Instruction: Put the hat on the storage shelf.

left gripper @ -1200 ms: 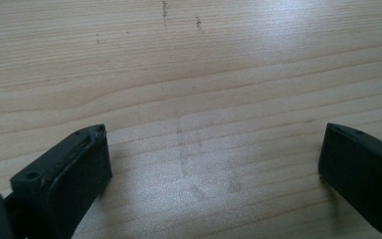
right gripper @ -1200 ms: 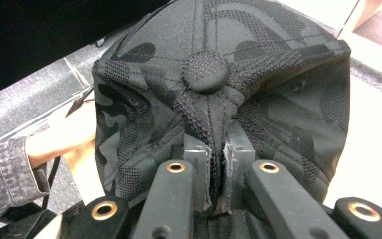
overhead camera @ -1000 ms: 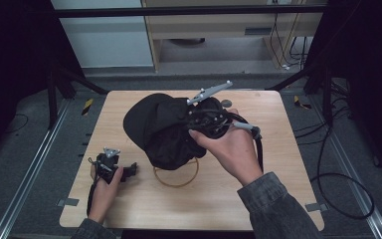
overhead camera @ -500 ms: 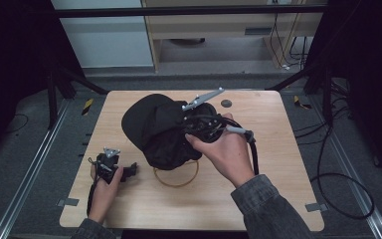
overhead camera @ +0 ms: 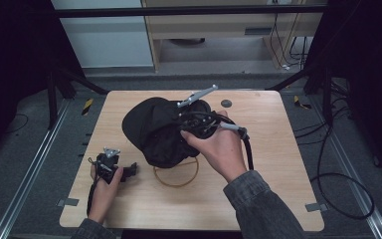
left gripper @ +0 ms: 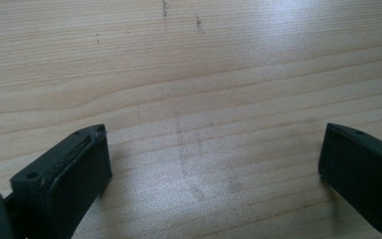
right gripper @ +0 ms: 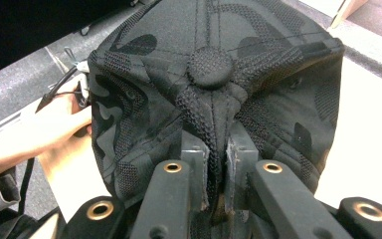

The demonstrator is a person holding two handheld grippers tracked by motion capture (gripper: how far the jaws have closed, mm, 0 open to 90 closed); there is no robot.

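Right gripper: 2 jaws clenched on a fold of the black cap, held above the table. Left gripper: jaws spread, grasping nothing, resting on the table well left of the cap. Ring below the cap.

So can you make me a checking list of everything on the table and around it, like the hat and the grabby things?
Surface: wooden table, pale, with faint scuffs in the left gripper view.
Job's things: black cap lifted above the table; its top button faces the right gripper's camera.
Clutter: a thin ring lying flat on the table under the cap's near edge; a small dark disc near the far edge.
Grippers: right gripper pinches a fold of cap fabric; left gripper is open, low over bare wood.
Cables: black cable looping on the floor to the right.
Surroundings: metal frame rails, grey floor, cabinets behind.
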